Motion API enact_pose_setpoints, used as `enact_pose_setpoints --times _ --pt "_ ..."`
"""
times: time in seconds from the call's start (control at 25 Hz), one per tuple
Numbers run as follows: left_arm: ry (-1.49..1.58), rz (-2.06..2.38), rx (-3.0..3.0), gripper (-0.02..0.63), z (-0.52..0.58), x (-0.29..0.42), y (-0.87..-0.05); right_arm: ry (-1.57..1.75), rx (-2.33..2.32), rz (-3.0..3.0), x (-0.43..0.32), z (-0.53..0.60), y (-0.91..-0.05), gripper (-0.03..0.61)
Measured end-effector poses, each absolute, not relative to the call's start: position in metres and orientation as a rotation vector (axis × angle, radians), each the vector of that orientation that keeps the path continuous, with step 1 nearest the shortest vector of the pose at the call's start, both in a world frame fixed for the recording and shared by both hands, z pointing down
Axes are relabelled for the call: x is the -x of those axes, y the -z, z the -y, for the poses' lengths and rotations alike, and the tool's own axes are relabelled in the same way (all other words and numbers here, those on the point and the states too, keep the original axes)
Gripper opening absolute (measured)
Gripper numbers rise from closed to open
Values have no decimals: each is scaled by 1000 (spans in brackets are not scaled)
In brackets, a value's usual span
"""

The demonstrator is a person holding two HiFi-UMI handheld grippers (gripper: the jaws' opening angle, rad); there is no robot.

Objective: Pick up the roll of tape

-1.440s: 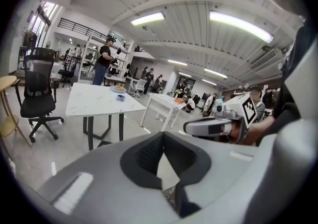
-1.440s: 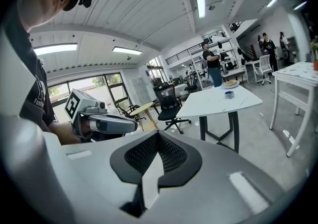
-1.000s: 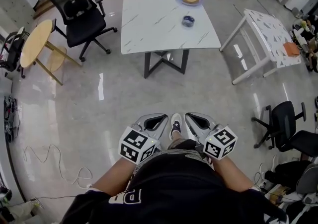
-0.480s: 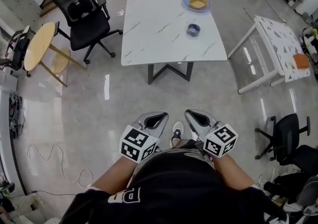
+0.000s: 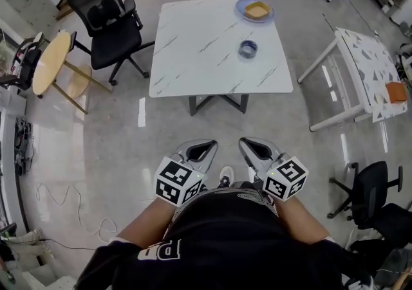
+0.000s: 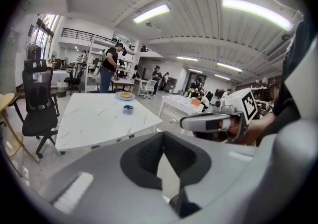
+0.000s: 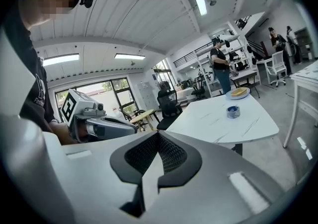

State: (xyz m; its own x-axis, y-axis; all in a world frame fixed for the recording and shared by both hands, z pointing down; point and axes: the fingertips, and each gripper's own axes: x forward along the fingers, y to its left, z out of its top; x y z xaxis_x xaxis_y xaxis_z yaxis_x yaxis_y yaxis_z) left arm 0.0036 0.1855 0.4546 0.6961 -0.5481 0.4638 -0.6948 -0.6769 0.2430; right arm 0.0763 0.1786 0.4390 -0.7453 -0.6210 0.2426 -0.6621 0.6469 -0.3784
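Observation:
The roll of tape (image 5: 248,49), dark blue-grey, lies on the white marble table (image 5: 193,57), right of the table's middle. It also shows small and far in the left gripper view as the tape (image 6: 128,109) and in the right gripper view as the tape (image 7: 233,112). My left gripper (image 5: 203,146) and right gripper (image 5: 252,145) are held side by side close to my body, well short of the table. Both are shut with nothing in them. The left gripper (image 6: 161,135) and right gripper (image 7: 158,136) both have their jaws meeting.
A plate (image 5: 257,9) with something yellow sits at the table's far edge. A black office chair (image 5: 106,22) and a round wooden table (image 5: 50,57) stand to the left. A white side table (image 5: 370,70) and another chair (image 5: 370,182) are to the right. Cables (image 5: 58,208) lie on the floor.
The marble table with the tape has come lower in the head view as I walk towards it. Both grippers stay shut in front of my body.

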Motion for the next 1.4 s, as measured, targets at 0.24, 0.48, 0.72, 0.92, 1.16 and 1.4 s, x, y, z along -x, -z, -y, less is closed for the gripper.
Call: enact_pose_setpoints --times 0.24,0.48,0.72,0.92,1.16,1.4 --pt "-502 987 -2511 58 -160 -29 -452 -695 -1039 2785 -95 -151 -440 -5" --pt "-520 1005 -2486 58 -143 -37 -453 -708 -1013 2798 -102 -133 -439 -5" --pt "-507 1014 -2504 58 -127 -50 -447 -746 -986 2799 -105 -120 -446 -5" --pt "-518 1027 -2473 58 -126 -40 -453 -761 -953 2793 -99 -114 -450 -5" --pt "-523 1013 -2446 58 -119 -30 -465 -755 -952 2786 -92 -103 -455 -6" --pt "-484 987 -2472 58 -86 -31 -462 -753 -1003 2757 -95 -79 -458 -5"
